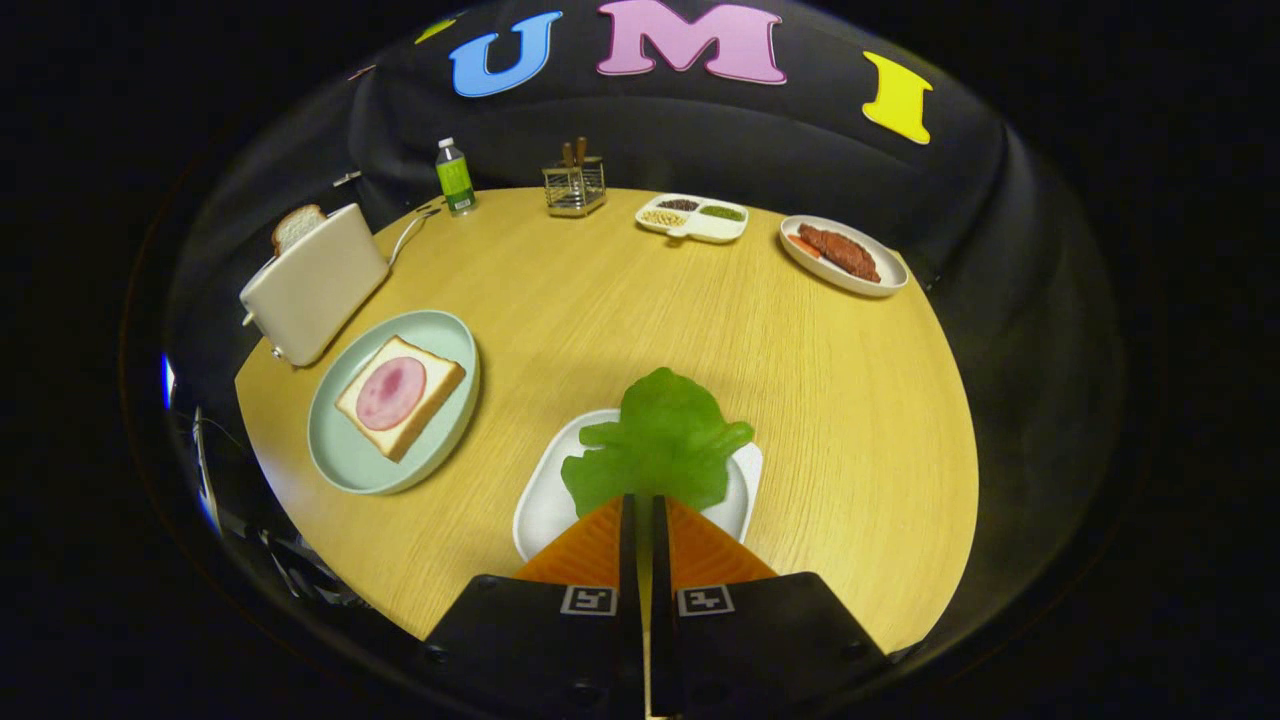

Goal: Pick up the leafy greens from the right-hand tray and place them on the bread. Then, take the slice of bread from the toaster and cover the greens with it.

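Gripping the leafy greens (660, 445), jaws nearly closed, leaf stretching straight ahead.

Round wooden table (800, 380), black cloth wall (700, 140)

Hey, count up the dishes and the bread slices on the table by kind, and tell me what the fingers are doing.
Plates: 2, green plate, meat plate
Trays: 2, white tray, divided tray
Bread slices: 2, bread, toaster slice
Total: 6
Fingers pinch the leafy greens.
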`<state>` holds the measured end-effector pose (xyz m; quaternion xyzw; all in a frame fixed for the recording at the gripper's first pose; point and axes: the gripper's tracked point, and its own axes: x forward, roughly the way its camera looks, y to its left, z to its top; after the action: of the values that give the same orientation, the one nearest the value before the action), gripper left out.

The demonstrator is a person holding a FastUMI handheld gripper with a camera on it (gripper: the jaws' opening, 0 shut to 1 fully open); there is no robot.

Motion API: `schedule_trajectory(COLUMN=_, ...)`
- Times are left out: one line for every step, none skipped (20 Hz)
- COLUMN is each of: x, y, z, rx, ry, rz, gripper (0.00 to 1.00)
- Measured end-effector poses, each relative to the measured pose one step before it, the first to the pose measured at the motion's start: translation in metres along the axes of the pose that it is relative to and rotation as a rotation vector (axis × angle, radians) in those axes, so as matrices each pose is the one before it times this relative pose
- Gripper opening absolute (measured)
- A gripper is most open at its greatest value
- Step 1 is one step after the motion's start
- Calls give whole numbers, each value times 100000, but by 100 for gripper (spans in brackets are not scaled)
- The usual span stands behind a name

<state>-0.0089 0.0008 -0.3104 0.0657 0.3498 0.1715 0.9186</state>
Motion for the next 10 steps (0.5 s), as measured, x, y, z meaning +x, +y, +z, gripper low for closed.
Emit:
schedule_trajectory(x=-793, y=496, z=931, rx=-334, ry=-1912, rz=590, gripper=7)
schedule_trajectory(x=-716, y=464, z=912, rx=-475, ry=-2037, rz=127, gripper=7)
schedule_trajectory(x=-778, y=728, z=856, rx=-484, ry=-1697, rz=872, gripper=7)
schedule_trajectory(x=-524, y=915, z=829, rx=-679, ry=-1417, rz=1069, gripper=7)
schedule_trajectory(x=-415, y=1006, z=910, rx=-874, ry=-1537, rz=1223, gripper=7)
schedule_trajectory(x=-298, y=1148, z=695, rx=-841, ry=-792, rz=1753, gripper=8)
schedule_trajectory(x=-169, y=1223, z=748, rx=-1004, ry=-666, rz=1853, gripper=7)
schedule_trajectory(x=-26, y=1179, z=739, rx=-941, ry=-953, rz=1754, gripper=7)
schedule_trajectory(x=117, y=1290, z=713, rx=-1062, ry=-684, rz=1712, gripper=7)
schedule_trajectory(x=209, y=1187, z=572, rx=-1168, ry=-686, rz=1427, gripper=7)
